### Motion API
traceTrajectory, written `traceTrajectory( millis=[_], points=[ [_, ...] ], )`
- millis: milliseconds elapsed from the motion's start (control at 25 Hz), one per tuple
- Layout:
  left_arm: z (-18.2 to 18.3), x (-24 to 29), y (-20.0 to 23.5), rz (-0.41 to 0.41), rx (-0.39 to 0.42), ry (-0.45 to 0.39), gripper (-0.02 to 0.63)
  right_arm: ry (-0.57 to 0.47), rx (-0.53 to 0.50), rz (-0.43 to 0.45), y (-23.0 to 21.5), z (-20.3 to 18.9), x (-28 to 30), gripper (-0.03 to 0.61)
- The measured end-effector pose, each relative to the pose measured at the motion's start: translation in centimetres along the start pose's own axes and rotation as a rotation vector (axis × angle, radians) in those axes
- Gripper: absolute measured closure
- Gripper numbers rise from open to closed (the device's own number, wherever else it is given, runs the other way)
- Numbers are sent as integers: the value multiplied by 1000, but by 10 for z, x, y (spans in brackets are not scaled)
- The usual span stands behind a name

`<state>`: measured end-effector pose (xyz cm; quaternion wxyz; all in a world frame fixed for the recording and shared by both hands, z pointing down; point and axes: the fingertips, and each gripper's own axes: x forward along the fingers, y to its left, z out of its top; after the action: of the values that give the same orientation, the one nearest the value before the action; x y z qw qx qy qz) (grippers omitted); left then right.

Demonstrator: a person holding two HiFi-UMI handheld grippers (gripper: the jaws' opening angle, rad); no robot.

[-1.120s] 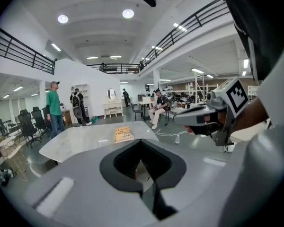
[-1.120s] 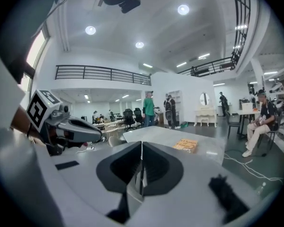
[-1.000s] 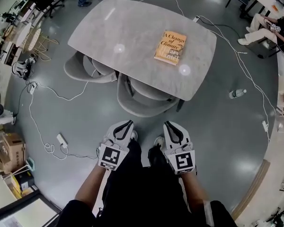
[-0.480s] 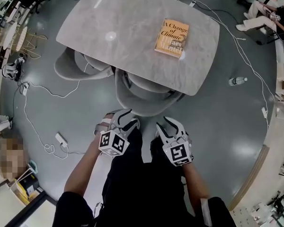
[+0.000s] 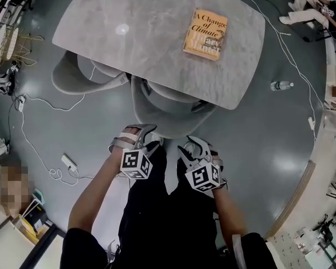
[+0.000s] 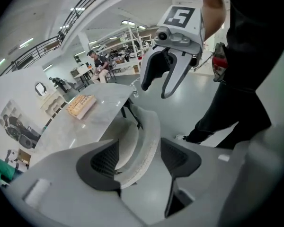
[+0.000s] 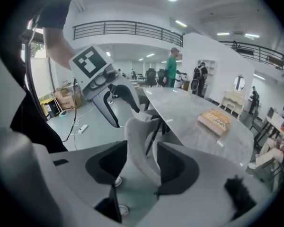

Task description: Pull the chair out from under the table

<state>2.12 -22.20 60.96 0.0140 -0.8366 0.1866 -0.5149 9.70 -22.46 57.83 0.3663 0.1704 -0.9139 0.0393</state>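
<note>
Tucked under near edge of table (image 5: 145,27): chair (image 5: 168,115), curved back rim poking out. Straddling that rim, jaws just opened and spread wide, pads not pressing: left tool (image 5: 141,134), right tool (image 5: 194,147). Close on left: second chair (image 5: 73,78). Behind: bare floor (image 5: 263,150).

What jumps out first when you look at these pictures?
The hand-held left gripper and right gripper reach down at the grey chair tucked under the table. Their jaws have just been opening, with the chair's back between each pair, ungripped. An orange book lies on the table's far right.
</note>
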Motion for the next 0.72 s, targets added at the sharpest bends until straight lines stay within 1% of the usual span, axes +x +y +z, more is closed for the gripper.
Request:
traceTrajectory(
  millis=[120,240,360,480,560,720],
  points=[
    [-6,12,-7,-45,43,14,317,49,-36,22,5,-12,15,371],
    [-14,22,-9,-67,85,39,308,96,-73,41,6,-22,28,367],
    [-26,38,-12,-89,84,61,305,164,-142,61,8,-34,44,357],
    [-35,47,-15,-98,100,91,301,241,-225,86,17,-47,59,347],
    [-38,52,-16,-100,116,103,301,273,-263,92,20,-52,67,345],
    [-42,64,-15,-101,167,131,302,303,-285,117,22,-59,80,345]
  ],
)
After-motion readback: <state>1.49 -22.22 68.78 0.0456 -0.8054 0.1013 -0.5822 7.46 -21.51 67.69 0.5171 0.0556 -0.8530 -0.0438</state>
